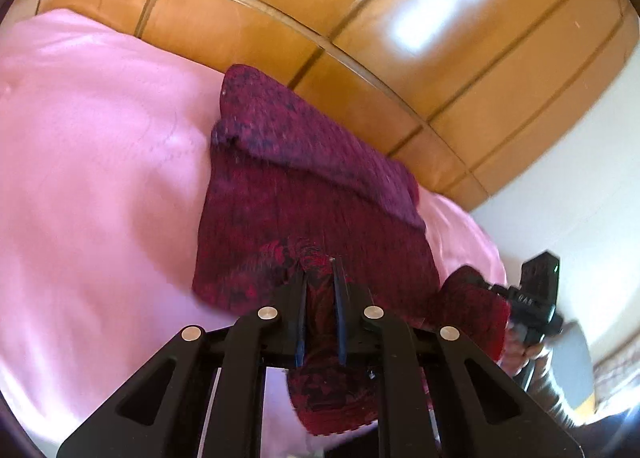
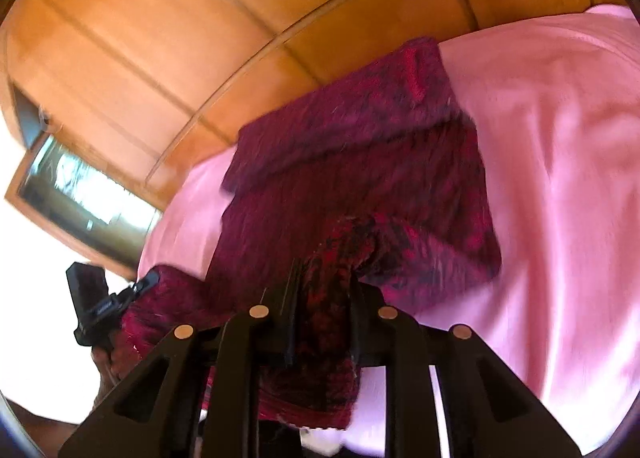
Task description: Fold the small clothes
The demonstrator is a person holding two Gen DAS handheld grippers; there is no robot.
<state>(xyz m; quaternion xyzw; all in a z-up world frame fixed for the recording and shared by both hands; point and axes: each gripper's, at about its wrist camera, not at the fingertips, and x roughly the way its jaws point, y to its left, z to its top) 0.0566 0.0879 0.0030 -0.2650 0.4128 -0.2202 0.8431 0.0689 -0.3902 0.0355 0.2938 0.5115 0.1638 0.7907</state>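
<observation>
Garment status, left wrist view: dark red knit sweater [image 1: 312,193] lies on the pink bed cover [image 1: 92,161], approx. centre, with wood wardrobe doors [image 1: 360,29] behind. Far part is already folded over: a thick band sits doubled on top of the body. Near edge is lifted off the bed. Left tongs [image 1: 320,290] are closed on a bunched section of that near edge; fabric fills the gap between the pads and hangs below them. At right, the right tongs and a person's hand [image 1: 520,342] hold another corner of the same edge. Judgement: one fold done, second fold in progress, i.e. near edge still to be carried over and laid flat.

Right wrist view: same sweater [image 2: 360,161], same bed cover [image 2: 560,177]. Right tongs [image 2: 320,294] are closed on a gathered clump of knit; fabric is pinched between the pads and drapes under them. Left tongs [image 2: 104,306] show at lower left, on the adjacent corner. A window [image 2: 80,193] is at left.

Appearance: coarse, thick knit, mottled red w/ black flecks, soft and limp, sagging between the two grip points. Image is motion-blurred; stitch detail not readable.
</observation>
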